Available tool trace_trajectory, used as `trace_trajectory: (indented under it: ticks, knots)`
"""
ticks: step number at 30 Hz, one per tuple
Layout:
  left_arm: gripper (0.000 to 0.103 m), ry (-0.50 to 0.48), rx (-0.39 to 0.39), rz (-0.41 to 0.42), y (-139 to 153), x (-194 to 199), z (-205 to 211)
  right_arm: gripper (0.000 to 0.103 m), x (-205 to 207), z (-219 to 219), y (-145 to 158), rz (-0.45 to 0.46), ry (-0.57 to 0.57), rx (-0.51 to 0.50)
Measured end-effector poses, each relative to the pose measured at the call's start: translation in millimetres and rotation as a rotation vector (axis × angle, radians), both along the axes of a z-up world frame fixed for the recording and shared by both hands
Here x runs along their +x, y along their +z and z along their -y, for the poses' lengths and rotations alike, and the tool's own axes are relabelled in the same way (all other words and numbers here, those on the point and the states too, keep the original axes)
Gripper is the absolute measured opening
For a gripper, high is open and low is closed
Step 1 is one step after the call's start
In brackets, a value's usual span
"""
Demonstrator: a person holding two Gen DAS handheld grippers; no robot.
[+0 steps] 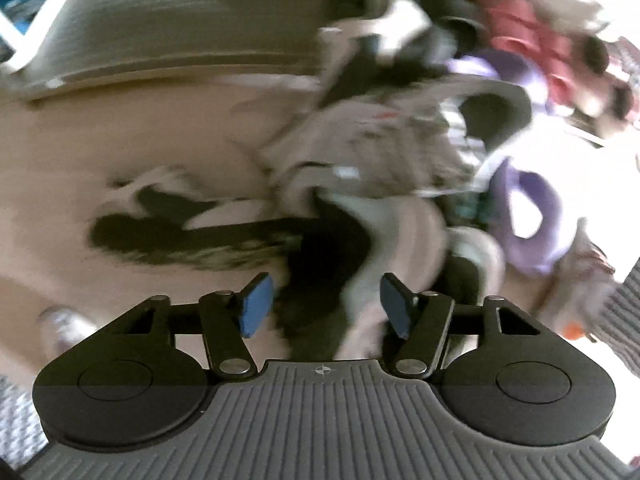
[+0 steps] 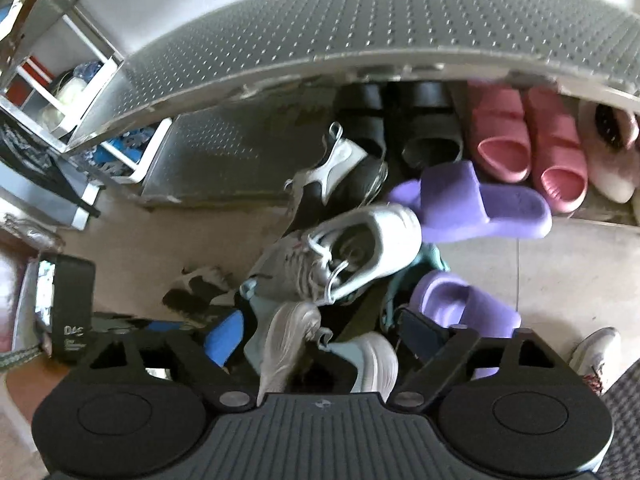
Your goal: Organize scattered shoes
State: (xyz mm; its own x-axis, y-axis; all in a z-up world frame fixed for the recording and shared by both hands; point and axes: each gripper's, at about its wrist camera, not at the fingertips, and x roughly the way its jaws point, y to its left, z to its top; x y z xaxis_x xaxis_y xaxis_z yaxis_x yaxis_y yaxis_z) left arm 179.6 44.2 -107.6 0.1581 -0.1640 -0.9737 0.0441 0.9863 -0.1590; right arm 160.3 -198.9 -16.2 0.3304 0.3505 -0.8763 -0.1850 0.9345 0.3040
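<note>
Sorting underway: pink slides [image 2: 532, 140] paired on shelf [image 2: 224, 152]; pile [image 2: 360, 248] at 12 o'clock. Left gripper [image 1: 326, 306] spread, empty; right gripper [image 2: 324, 332] spread astride grey sneaker [image 2: 292, 344]. Next needs pinch.

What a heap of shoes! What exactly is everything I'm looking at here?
Purple slippers: two, purple, on the floor, one by the shelf edge, one nearer.
Pink slippers: two, pink, side by side on the low shelf.
Black slippers: two, black, on the shelf left of the pink ones.
Grey sneaker: one, pale grey with laces, atop the pile.
Black-and-white sneaker: one, at the shelf edge.
Shelf: grey, dotted, above.
Left gripper: black, blue pads, jaws open over the pile.
Right gripper: black, jaws around a pale grey shoe.
</note>
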Motion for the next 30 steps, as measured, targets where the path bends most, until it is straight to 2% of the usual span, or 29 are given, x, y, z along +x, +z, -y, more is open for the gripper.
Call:
trace_trajectory:
  ticks: [1, 4, 10, 11, 13, 16, 19, 22, 25, 28, 30]
  knots:
    - [0.086, -0.043, 0.027, 0.028, -2, 0, 8, 0.083, 0, 3, 0, -0.005, -0.004, 0.005]
    - [0.087, -0.108, 0.071, 0.069, -10, 0, 19, 0.083, 0, 11, -2, -0.021, -0.017, 0.02]
    - [0.083, -0.161, -0.011, 0.048, -37, 7, 32, 0.084, -1, 19, -1, -0.013, -0.031, 0.029]
    - [0.077, -0.181, -0.018, 0.04, -43, 7, 36, 0.084, 0, 20, -2, -0.009, -0.032, 0.025]
    - [0.076, -0.244, 0.011, 0.034, -52, 4, 48, 0.084, 2, 19, -2, -0.006, -0.034, 0.02]
    - [0.074, -0.309, -0.001, 0.007, -49, 4, 57, 0.084, 2, 19, -2, -0.005, -0.035, 0.016]
    - [0.074, -0.349, -0.008, 0.017, -38, -8, 62, 0.084, 5, 18, 0, 0.003, -0.032, 0.021]
    - [0.074, -0.319, -0.009, 0.033, -23, -25, 59, 0.084, 4, 13, 3, 0.019, -0.017, 0.024]
    - [0.074, -0.226, -0.014, 0.051, -4, -39, 41, 0.084, 1, 6, 4, 0.025, -0.001, 0.02]
    - [0.074, -0.045, 0.007, 0.066, 25, -47, -1, 0.084, 0, -1, 2, 0.019, 0.008, 0.02]
    - [0.074, 0.036, 0.03, 0.075, 37, -50, -20, 0.084, -1, -8, 3, 0.015, 0.017, 0.027]
